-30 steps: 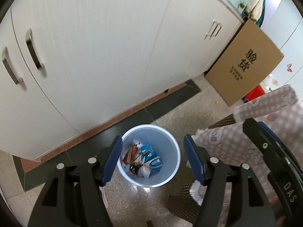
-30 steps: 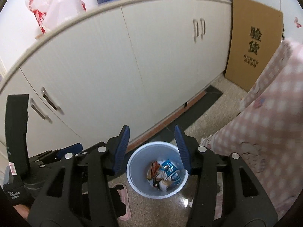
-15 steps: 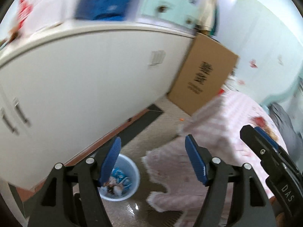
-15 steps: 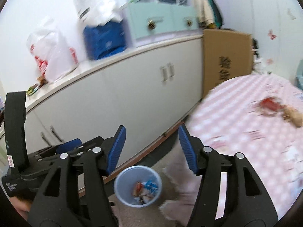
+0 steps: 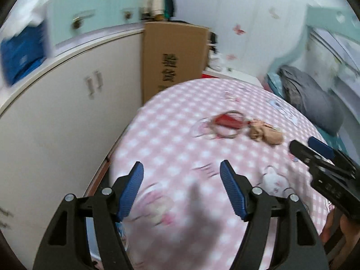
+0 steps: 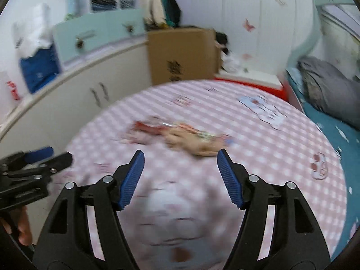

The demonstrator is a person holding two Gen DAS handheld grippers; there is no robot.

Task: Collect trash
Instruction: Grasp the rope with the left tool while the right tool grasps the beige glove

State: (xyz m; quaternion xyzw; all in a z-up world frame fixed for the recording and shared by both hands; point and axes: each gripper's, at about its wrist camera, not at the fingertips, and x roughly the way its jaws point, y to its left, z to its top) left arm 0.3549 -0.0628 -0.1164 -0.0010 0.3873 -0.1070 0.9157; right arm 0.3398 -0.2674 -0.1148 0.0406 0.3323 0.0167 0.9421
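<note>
The left gripper (image 5: pixel 181 189) has its blue pads (image 5: pixel 131 191) spread wide with nothing between them – only the pink checked tablecloth (image 5: pixel 171 144) shows through the gap. The right gripper (image 6: pixel 180 180) is empty too, and its jaws are opening; its pads (image 6: pixel 229 177) touch nothing. Both tools are tilted downward over the near side of the round table, side by side: the right one juts into the left view at the right edge, and the left one shows at the left edge of the right view, with part of a hand (image 6: pixel 21 227) below it.

The trash lies on the cloth ahead of both grippers, well apart from the fingers – a red wrapper (image 5: pixel 228 121) and, just beside it, a crumpled tan piece (image 5: pixel 266 133). In the right view the same pair, red wrapper (image 6: pixel 149 129) and tan piece (image 6: pixel 198 145), sits just beyond the fingertips, blurred, so I cannot tell what kind of packaging it is.

Beyond the table stand a white cabinet (image 5: pixel 67 117) on the left, a cardboard box (image 5: pixel 173 60) leaning by it, and a bed with a grey pillow (image 6: pixel 328 92) on the right.
</note>
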